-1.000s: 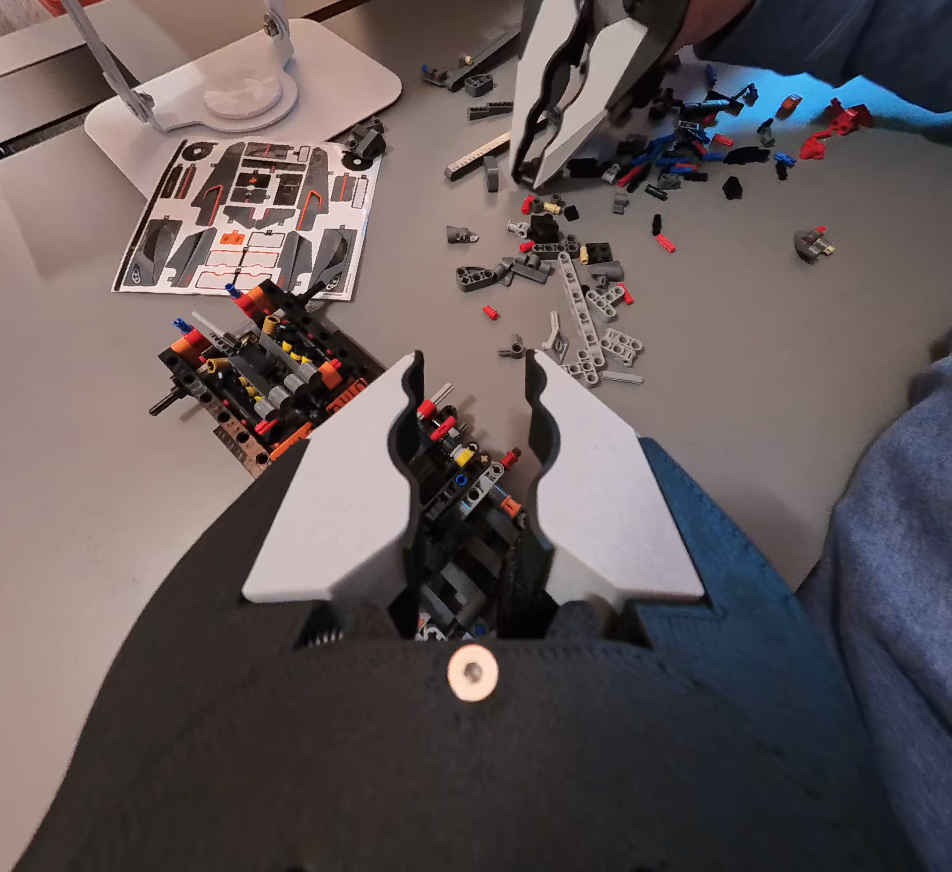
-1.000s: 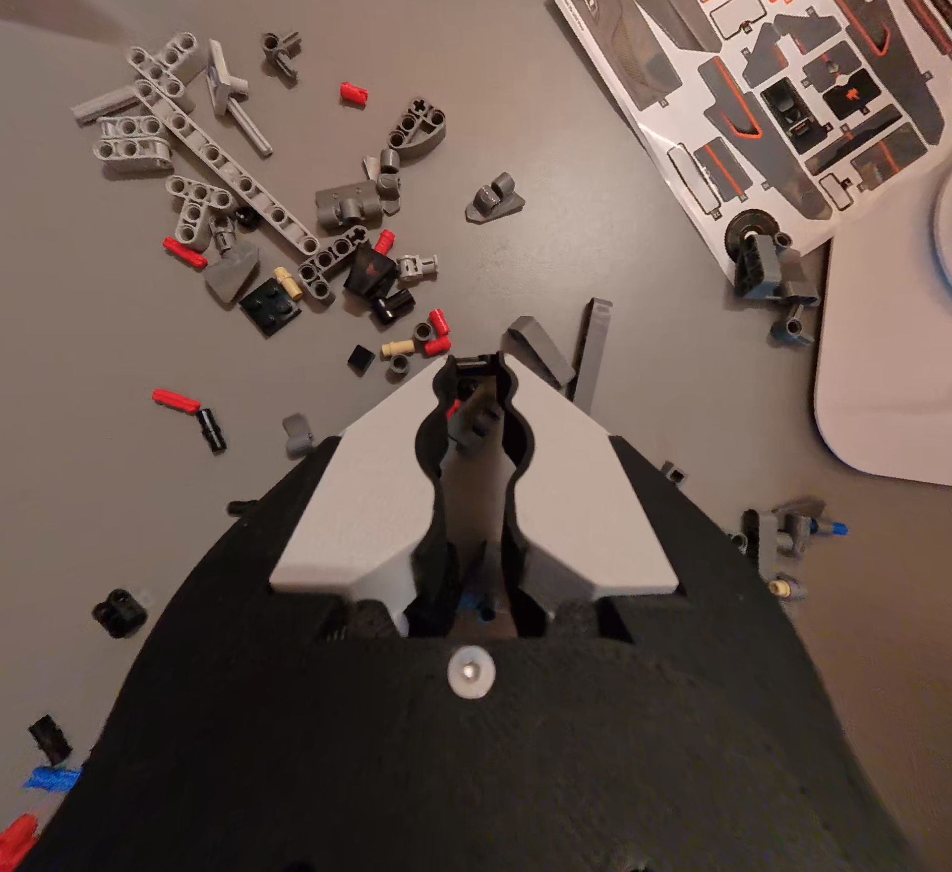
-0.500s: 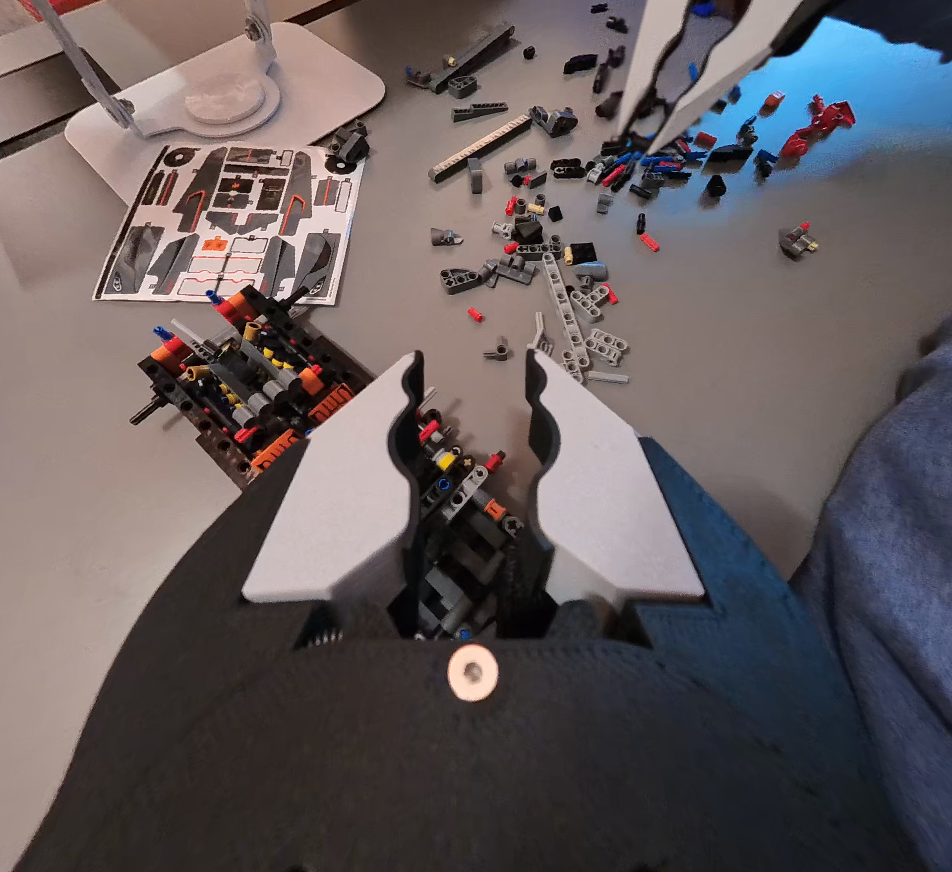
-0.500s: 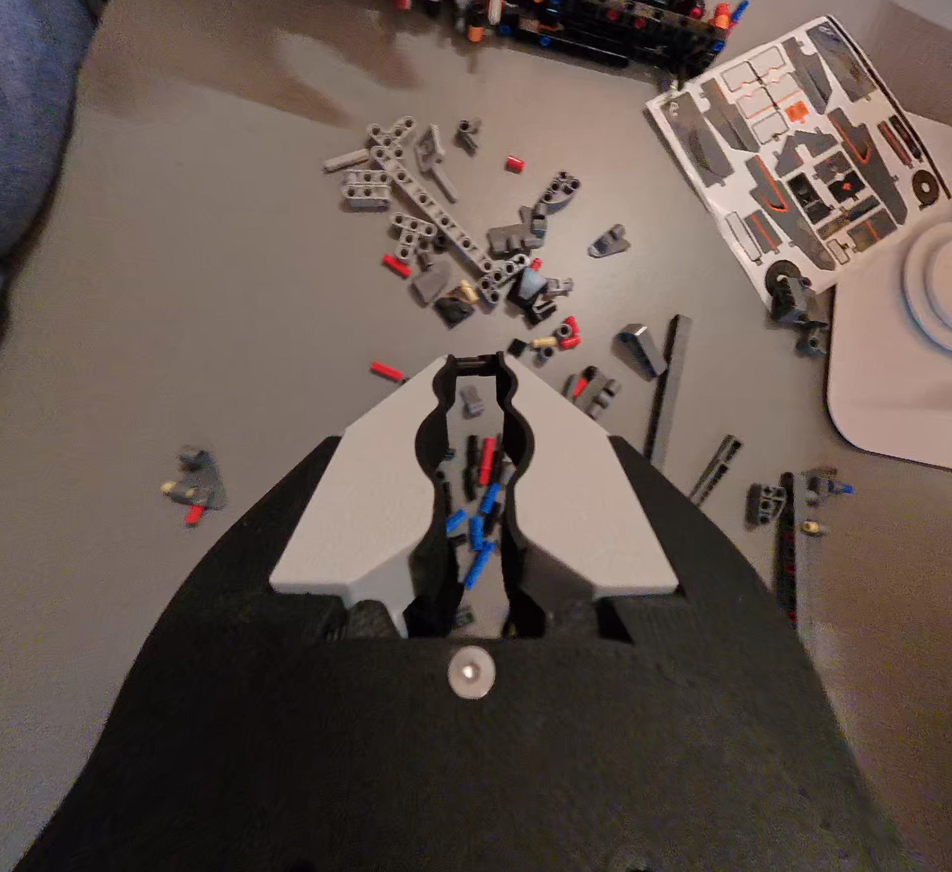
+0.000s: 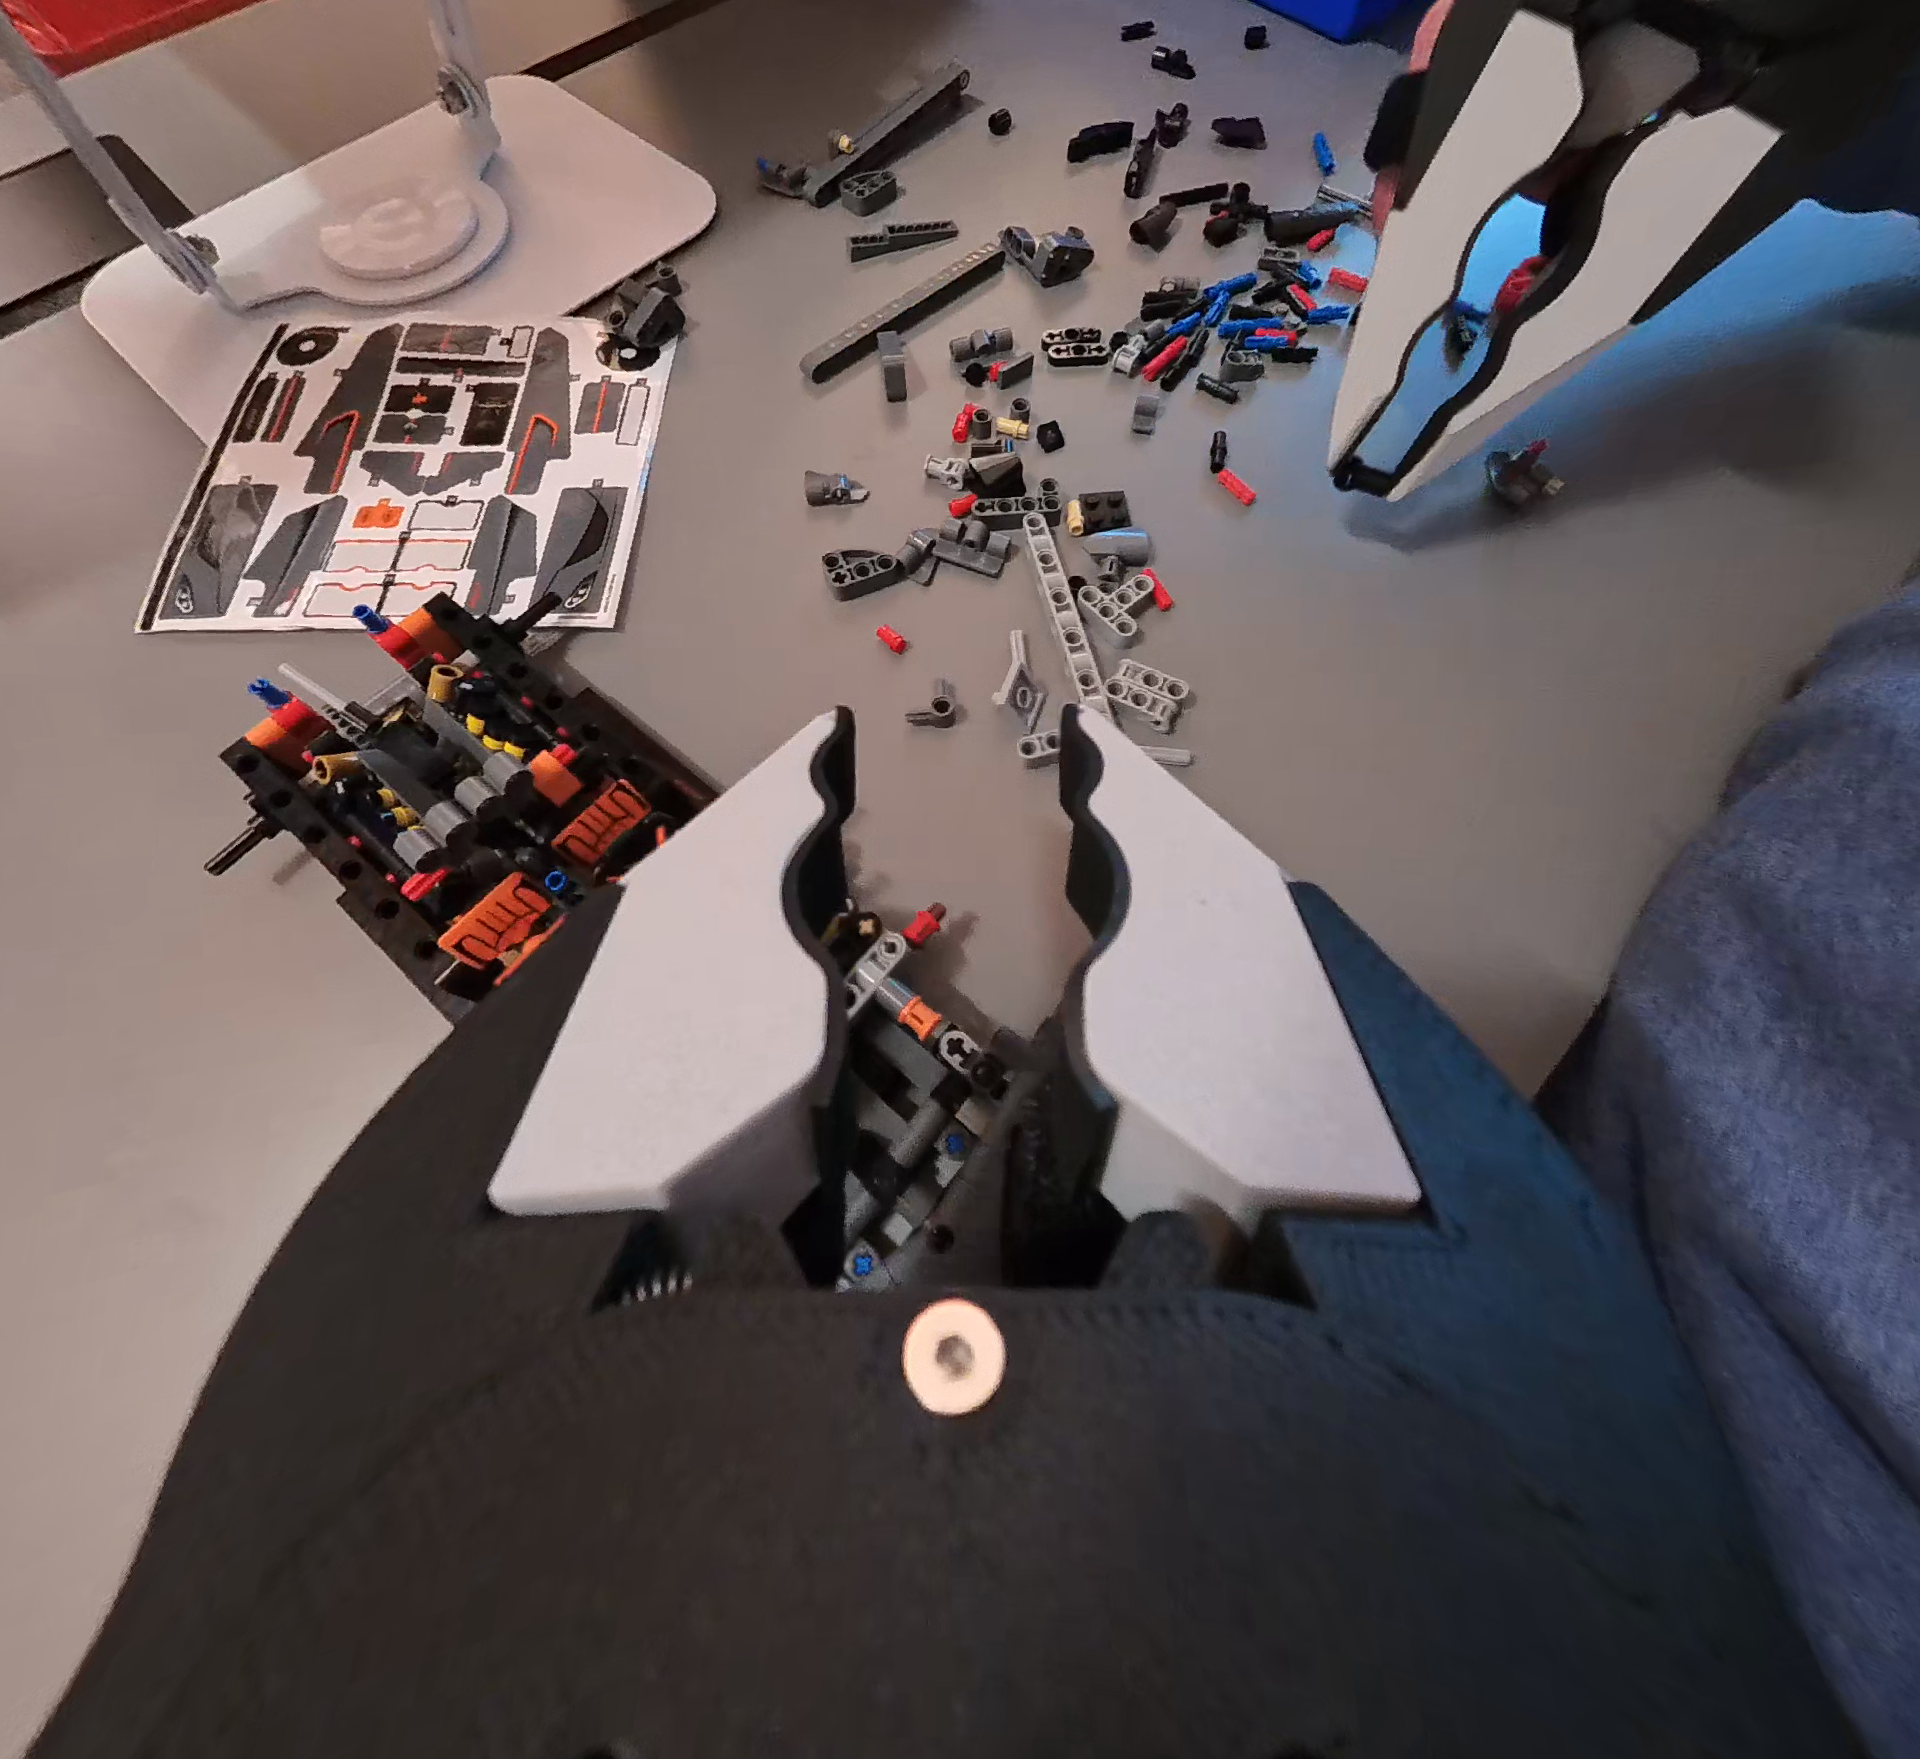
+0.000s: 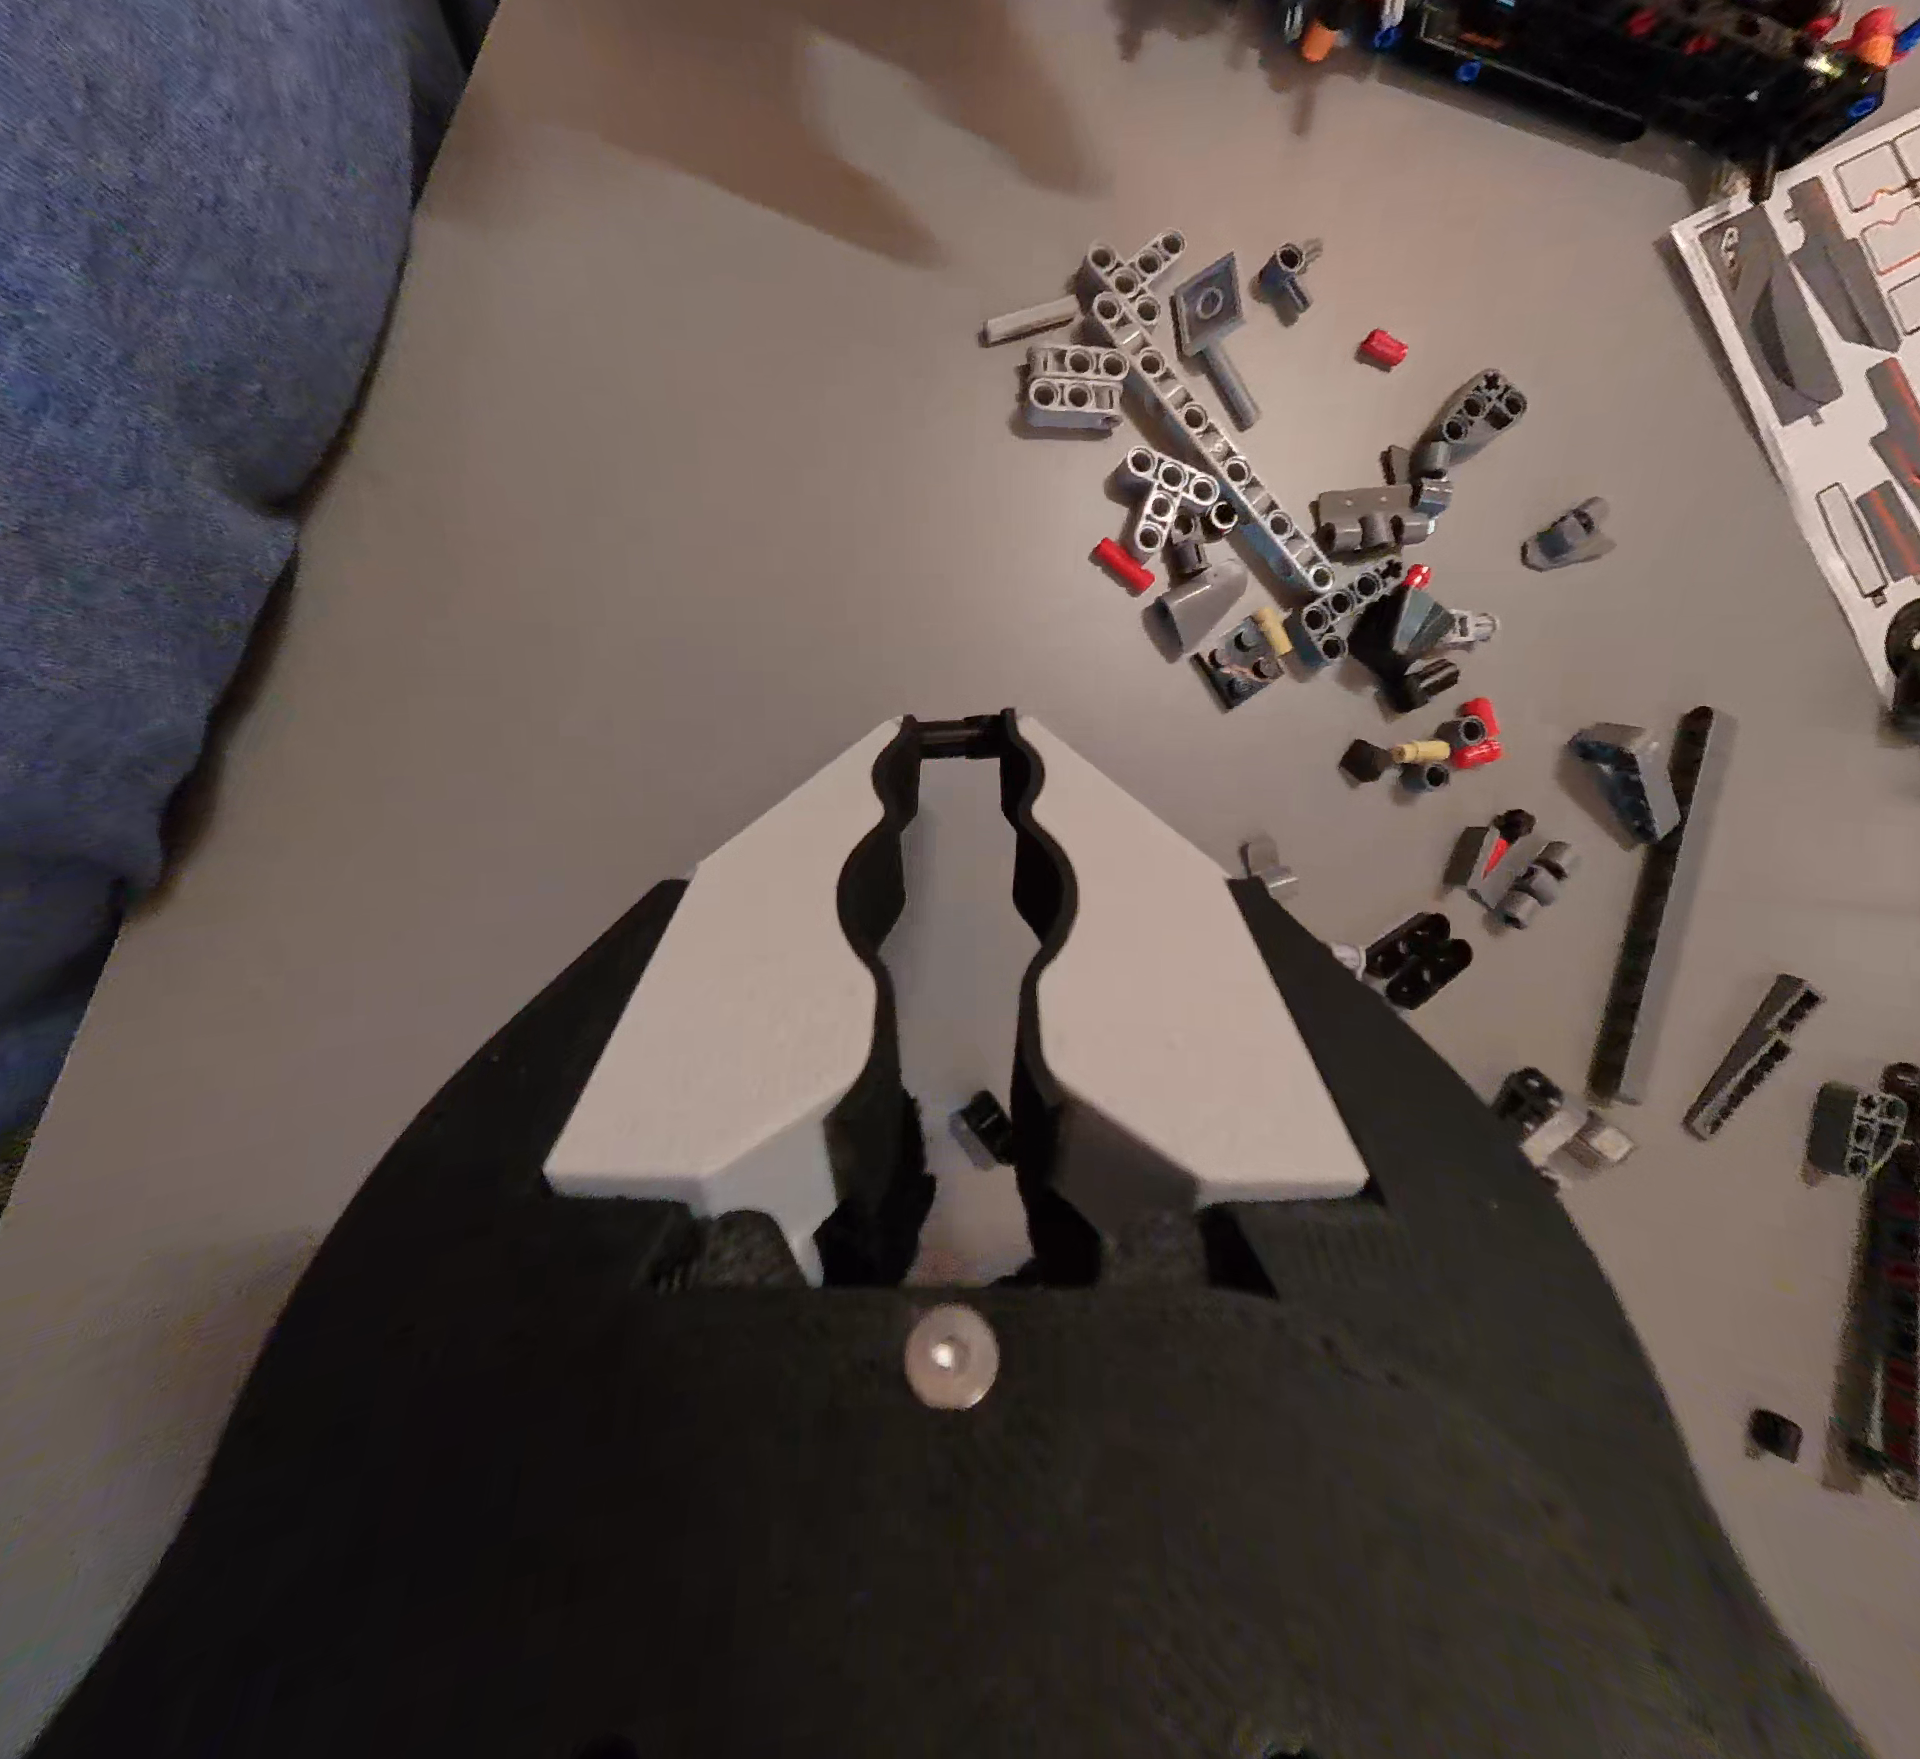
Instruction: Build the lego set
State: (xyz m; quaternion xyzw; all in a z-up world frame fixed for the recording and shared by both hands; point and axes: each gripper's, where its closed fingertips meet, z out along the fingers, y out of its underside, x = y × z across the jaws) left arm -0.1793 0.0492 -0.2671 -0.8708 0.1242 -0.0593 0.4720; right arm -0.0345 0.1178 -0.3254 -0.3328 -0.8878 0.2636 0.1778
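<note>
On the grey tabletop (image 5: 1351,774), the half-built lego model (image 5: 457,805) sits left of and under the left gripper (image 5: 951,743), whose fingers are spread. A sticker sheet (image 5: 416,462) lies beyond. The right gripper (image 6: 958,735) pinches a small black pin (image 6: 956,738) at its fingertips, with loose pieces (image 6: 1226,473) ahead to the right.
</note>
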